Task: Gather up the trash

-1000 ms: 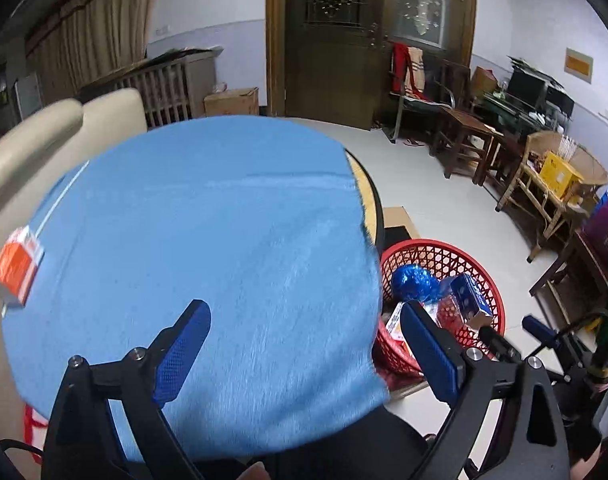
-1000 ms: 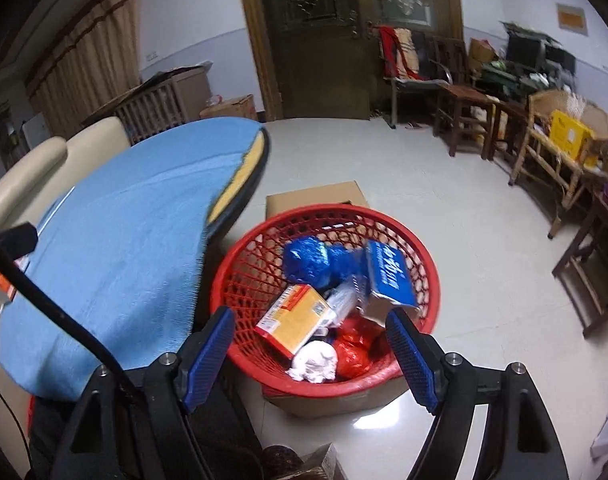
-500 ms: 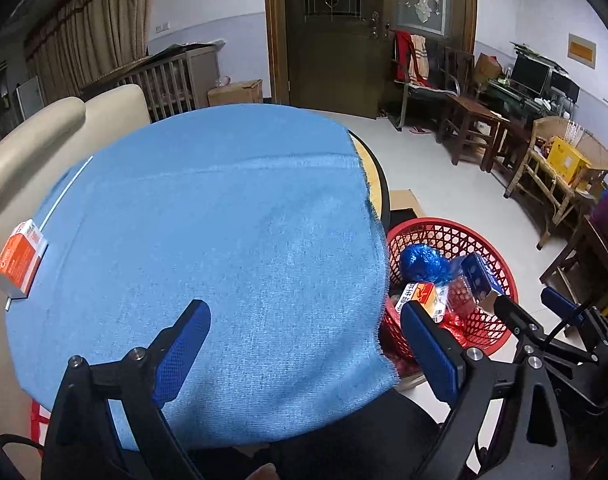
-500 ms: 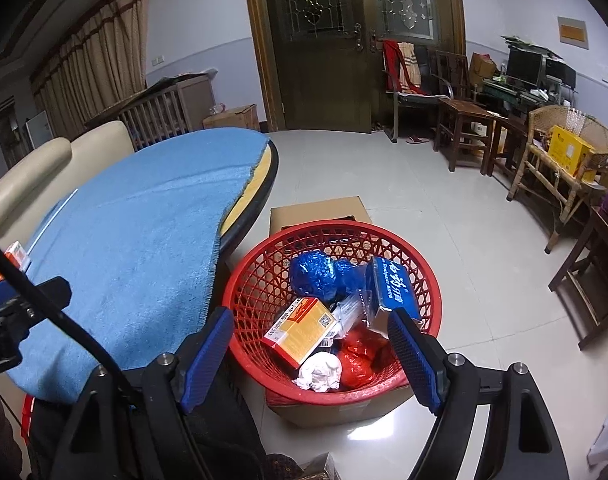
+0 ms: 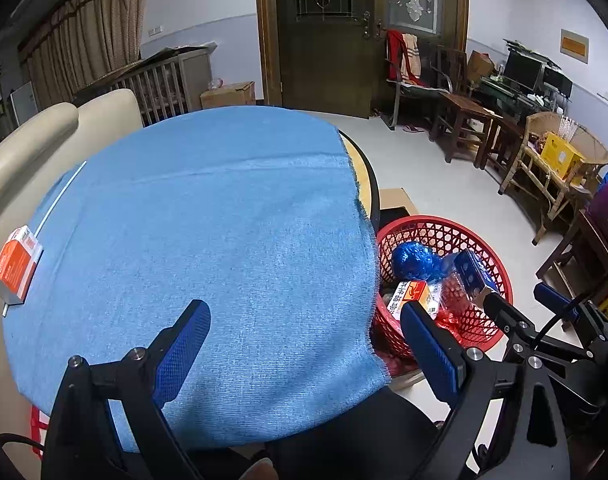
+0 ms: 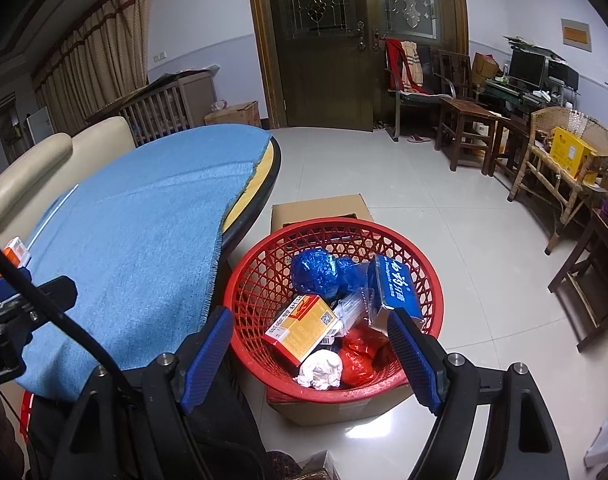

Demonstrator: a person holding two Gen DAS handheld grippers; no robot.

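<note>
A: Status of tools? Left gripper (image 5: 304, 340) has its jaws spread wide over the blue cloth (image 5: 208, 240), nothing between them. Right gripper (image 6: 312, 350) likewise wide apart and empty, hanging above the red basket (image 6: 428, 276).

B: Noted. Basket holds a blue crumpled bag (image 6: 324, 274), yellow-orange carton (image 6: 302, 328), blue box (image 6: 396, 288), white wad (image 6: 320, 370), red wrapper (image 6: 358, 356). Remaining trash looks to be the orange box (image 5: 16, 270), at the table's far left edge, partly off the cloth.

A: Judgement: next step is the left gripper's. Approach the box across its narrow sides, close squarely, lift before swinging over.

B: Obstacles: box sits close to the cream sofa (image 5: 32, 136); the cloth could drag or bunch. The basket rests on a cardboard box (image 6: 320, 206) just beside the table rim, and the right gripper hangs over it in the drop path.
</note>
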